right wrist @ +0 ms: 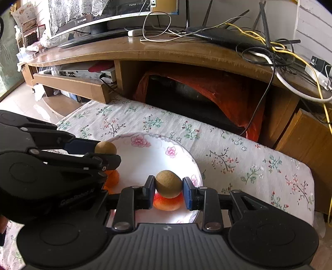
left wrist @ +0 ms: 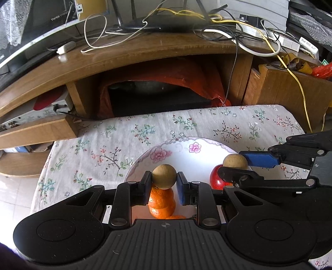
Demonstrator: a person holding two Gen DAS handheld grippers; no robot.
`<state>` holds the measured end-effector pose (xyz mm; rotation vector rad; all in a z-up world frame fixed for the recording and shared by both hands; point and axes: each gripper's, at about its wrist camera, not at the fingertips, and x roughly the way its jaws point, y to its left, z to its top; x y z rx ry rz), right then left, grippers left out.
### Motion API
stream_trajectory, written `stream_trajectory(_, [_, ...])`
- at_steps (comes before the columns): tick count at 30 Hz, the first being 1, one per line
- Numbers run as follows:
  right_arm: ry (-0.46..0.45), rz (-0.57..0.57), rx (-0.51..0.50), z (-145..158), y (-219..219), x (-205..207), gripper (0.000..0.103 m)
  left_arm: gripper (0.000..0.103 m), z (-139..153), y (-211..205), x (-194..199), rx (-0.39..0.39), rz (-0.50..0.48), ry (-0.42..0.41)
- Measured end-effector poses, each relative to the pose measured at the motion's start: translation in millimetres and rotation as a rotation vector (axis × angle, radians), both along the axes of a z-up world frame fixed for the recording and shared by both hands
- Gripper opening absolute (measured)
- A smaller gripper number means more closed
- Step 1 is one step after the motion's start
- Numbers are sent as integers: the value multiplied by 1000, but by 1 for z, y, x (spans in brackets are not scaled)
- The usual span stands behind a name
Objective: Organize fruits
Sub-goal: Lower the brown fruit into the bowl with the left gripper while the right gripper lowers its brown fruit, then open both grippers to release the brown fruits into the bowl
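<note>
Two grippers, each clamping a brown fruit over the plate.
Left gripper grips a longan above oranges; right gripper grips another longan above an apple.

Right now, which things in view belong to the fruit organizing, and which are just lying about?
Part of the job:
- left gripper, shut on a brown fruit
- right gripper, shut on a second brown fruit
- floral plate
- oranges
- red apple

Lying about:
- router
- tangled cables
- TV
- floral tablecloth
</note>
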<state>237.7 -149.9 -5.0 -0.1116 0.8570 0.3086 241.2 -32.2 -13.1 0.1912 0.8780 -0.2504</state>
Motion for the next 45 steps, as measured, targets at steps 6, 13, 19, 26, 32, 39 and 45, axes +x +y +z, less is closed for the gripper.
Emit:
stream_trajectory(6, [-18, -3, -4, -2, -3, 6, 32, 32, -5, -3, 8, 7, -8, 9])
stream_trajectory(13, [-23, -3, -2, -3, -6, 11, 32, 32, -11, -1, 12, 3, 1, 27])
stream_trajectory(19, [-27, 2, 8, -4, -6, 13, 32, 35, -14, 1, 15, 4, 15, 39])
stream_trajectory(26, [-20, 18, 20, -6, -5, 14, 31, 38, -15, 5, 15, 8, 30, 46])
stream_trajectory(32, [-16, 27, 21, -6, -2, 13, 31, 40, -14, 7, 12, 15, 33, 42])
stream_trajectory(39, [-16, 30, 17, -5, -2, 11, 31, 42, -12, 8, 10, 17, 32, 39])
stream_trajectory(45, [-23, 28, 13, -3, -1, 8, 31, 44, -9, 10, 7, 15, 32, 30])
